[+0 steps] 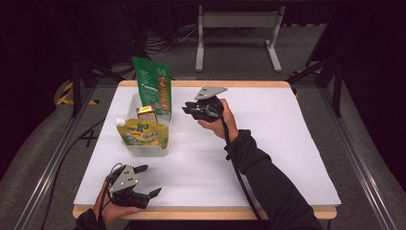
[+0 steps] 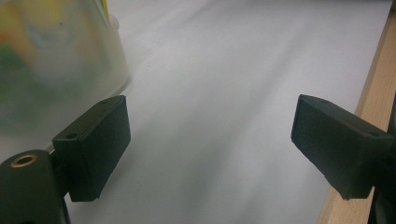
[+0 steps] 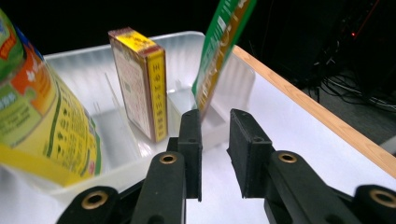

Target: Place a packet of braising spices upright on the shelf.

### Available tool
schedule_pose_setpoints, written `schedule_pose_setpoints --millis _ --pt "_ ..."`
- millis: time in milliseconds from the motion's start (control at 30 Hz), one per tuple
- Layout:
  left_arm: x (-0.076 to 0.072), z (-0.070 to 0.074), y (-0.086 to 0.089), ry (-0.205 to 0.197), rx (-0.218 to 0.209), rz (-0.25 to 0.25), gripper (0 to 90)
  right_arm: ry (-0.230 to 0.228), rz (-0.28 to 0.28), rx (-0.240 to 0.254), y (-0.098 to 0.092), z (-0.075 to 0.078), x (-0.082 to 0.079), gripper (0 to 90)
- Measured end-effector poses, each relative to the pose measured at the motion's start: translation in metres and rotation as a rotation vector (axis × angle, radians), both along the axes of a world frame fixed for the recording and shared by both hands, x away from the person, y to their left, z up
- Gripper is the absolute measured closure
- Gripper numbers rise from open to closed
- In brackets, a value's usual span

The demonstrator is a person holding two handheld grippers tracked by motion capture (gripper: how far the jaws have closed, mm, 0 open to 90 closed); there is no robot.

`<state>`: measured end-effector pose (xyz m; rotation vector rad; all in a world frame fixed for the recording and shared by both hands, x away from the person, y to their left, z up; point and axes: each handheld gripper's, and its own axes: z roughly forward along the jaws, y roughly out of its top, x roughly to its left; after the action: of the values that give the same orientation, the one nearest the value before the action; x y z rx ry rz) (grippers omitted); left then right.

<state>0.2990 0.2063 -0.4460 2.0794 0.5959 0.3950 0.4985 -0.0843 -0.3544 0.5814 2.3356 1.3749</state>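
The right gripper (image 1: 191, 108) hangs over the white table cover (image 1: 268, 143), a little past the table's middle, with its jaws pointing toward nine o'clock at the clear plastic bin (image 1: 143, 149). In the right gripper view its jaws stand close together with a narrow gap between them and nothing in that gap; the pads press on nothing. Just beyond the tips, at twelve o'clock in that view, is the near corner of the bin, and the tall green pouch (image 3: 223, 44) rises out of that corner, leaning toward one o'clock. At eleven o'clock from the tips the small yellow and red box (image 3: 140, 81) stands upright on the bin's floor. At nine o'clock the yellow and green spouted pouch (image 3: 44, 116) leans over the bin's wall.

In the high view the green pouch stands at the bin's far end, the box just in front of it, and the spouted pouch lies across the near end with its white cap at the left.

The left gripper (image 1: 146, 181) rests at the table's near left corner, about seven o'clock from the bin. Its jaws stand wide apart over bare white cover, with nothing between them; the bin's blurred wall shows at ten o'clock in its own view, the wooden table edge (image 2: 373, 93) at three o'clock.
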Motion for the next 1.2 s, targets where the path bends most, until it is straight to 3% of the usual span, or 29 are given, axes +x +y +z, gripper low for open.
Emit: schedule_pose_setpoints --millis 467,733,900,1200 --pt "0.002 0.000 -0.002 -0.007 0.017 -0.001 12.5 0.001 -0.063 -0.053 -0.042 0.005 -0.013 72.9" --pt "0.004 -0.001 -0.004 -0.013 0.048 0.002 12.7 -0.021 -0.097 -0.098 -0.065 0.007 -0.025 69.6" --pt "0.004 -0.001 -0.003 -0.011 0.042 0.005 12.6 -0.031 -0.124 -0.123 -0.080 0.009 -0.032 66.8" --pt "0.004 -0.001 -0.002 -0.006 0.042 0.014 12.5 -0.062 -0.122 -0.163 -0.100 0.011 -0.046 62.2"
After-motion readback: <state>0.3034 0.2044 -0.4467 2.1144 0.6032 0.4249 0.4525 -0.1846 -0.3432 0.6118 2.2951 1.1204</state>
